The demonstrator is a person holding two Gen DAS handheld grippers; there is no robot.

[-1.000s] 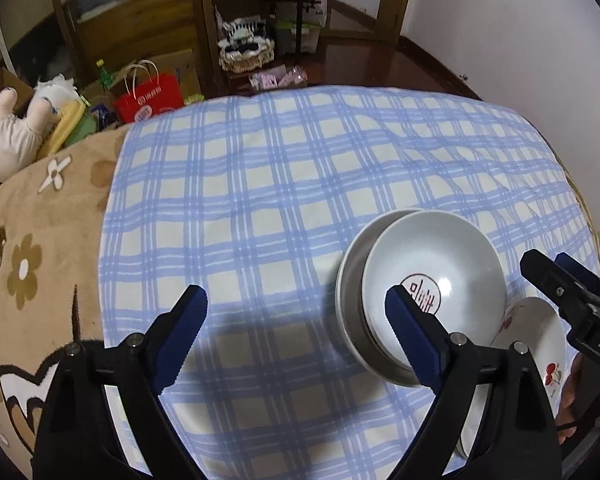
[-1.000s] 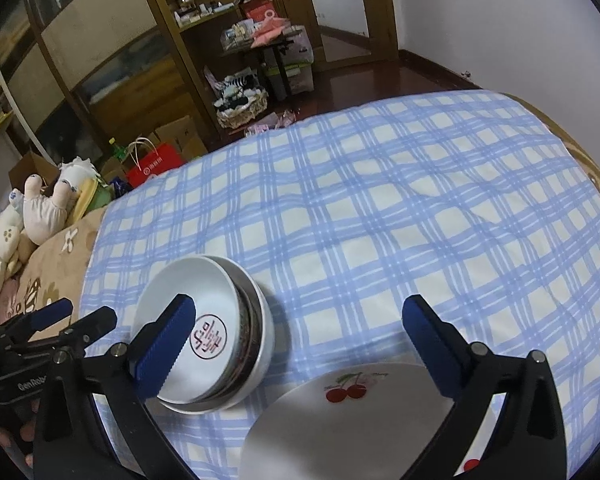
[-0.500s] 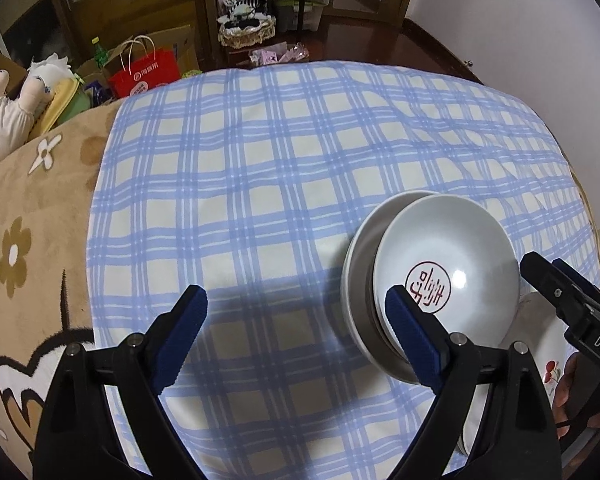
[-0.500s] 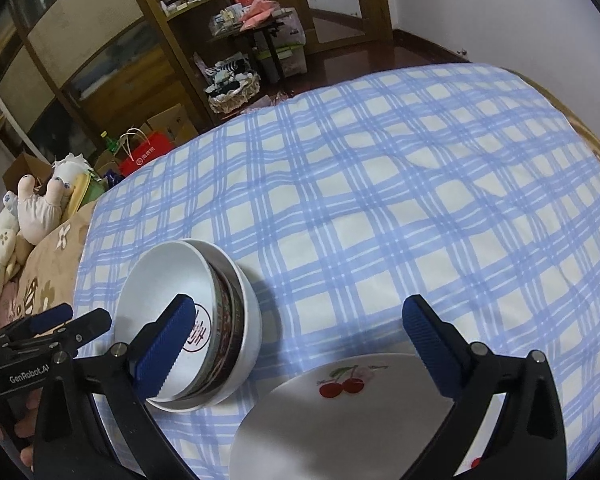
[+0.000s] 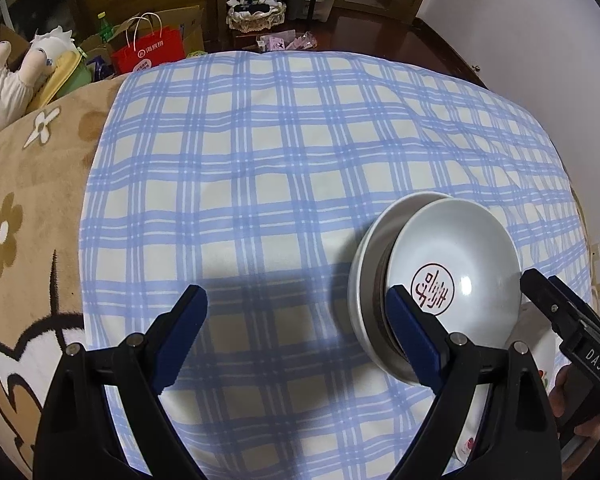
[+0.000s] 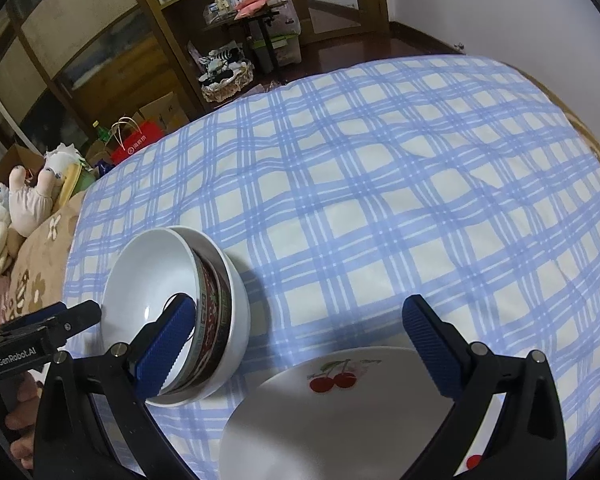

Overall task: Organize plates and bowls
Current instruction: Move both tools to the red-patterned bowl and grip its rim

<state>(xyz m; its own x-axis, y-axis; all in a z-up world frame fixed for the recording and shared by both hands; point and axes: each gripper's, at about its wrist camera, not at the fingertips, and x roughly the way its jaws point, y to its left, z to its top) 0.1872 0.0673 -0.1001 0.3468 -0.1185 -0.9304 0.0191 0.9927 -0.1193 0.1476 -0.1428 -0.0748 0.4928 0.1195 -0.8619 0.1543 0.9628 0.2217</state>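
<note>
The left gripper (image 5: 298,330) hangs with its jaws spread wide, grasping nothing; only the checked cloth (image 5: 260,184) lies between them. Its right finger overlaps the near rim of the stacked bowls (image 5: 432,280), though contact cannot be judged. The right gripper (image 6: 300,336) is likewise released and wide, above the cherry plate (image 6: 340,412). The bowls sit nested on the cloth just beside that plate. The plate's near edge is cut off, and the patterned middle bowl (image 6: 212,304) shows only as a band.
</note>
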